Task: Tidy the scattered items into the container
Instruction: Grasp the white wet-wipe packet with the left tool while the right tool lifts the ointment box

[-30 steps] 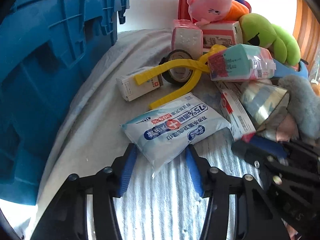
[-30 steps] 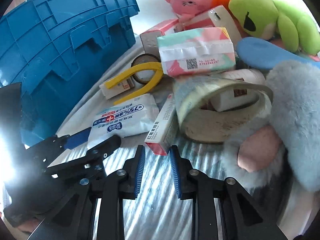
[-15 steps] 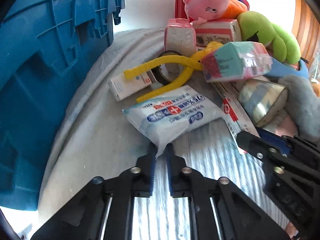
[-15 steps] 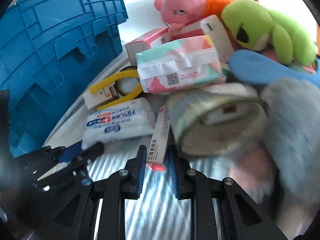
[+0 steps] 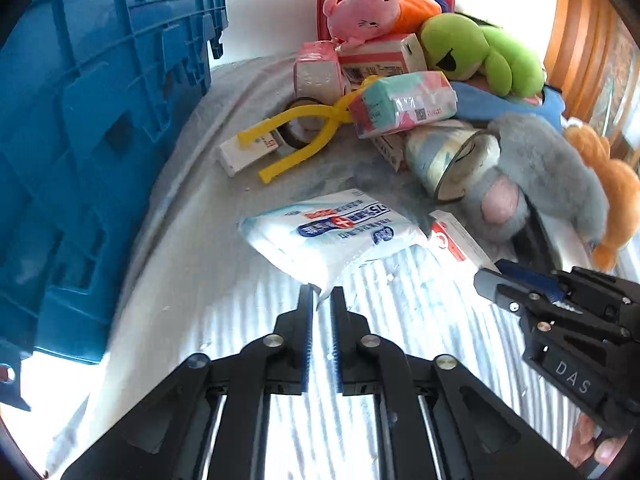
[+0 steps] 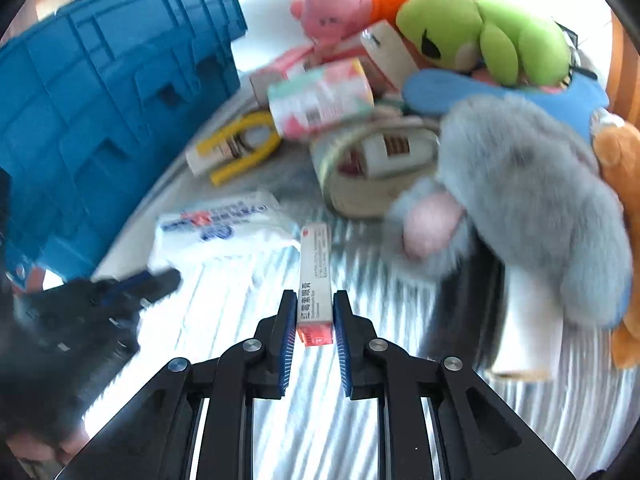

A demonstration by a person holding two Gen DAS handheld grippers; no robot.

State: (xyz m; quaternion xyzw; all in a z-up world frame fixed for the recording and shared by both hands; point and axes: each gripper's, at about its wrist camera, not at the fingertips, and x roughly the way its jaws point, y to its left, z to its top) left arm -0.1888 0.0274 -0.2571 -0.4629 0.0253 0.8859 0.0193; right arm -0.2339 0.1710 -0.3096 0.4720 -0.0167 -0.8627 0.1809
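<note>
1. We note the left gripper (image 5: 320, 300) pinching the near corner of the white wipes pack (image 5: 336, 232). The jaws are opening slightly, yet the corner of the film sits between the blue pads and appears nipped. The pack's far part lies over the striped cloth (image 5: 400, 320).
2. We note the right gripper (image 6: 314, 320) clamped on the end of a slim white-and-red box (image 6: 316, 272). The pads press both long sides, and the box points away from the camera, along the fingers.
3. In the left wrist view the right gripper appears at the right edge with the same box projecting from it, just beside the wipes pack.
4. The blue crate (image 5: 92, 140), the container, stands at the left of both views, well apart from both held items. We see only its ribbed outer wall; its inside is hidden.
5. The scattered pile lies beyond the grippers: yellow U-shaped clip (image 5: 308, 132) over a tape roll (image 5: 300, 128) and a small white box (image 5: 244, 152); pastel tissue pack (image 5: 404, 104); pink plush (image 5: 360, 12); green plush (image 5: 476, 48); grey furry plush (image 5: 548, 172); orange plush (image 5: 612, 200) at the far right.
6. A patterned roll (image 6: 372, 176) lies on its side against the grey plush, with a small carton inside it.
7. The right wrist view is motion-blurred; print on the items is unreadable there.
</note>
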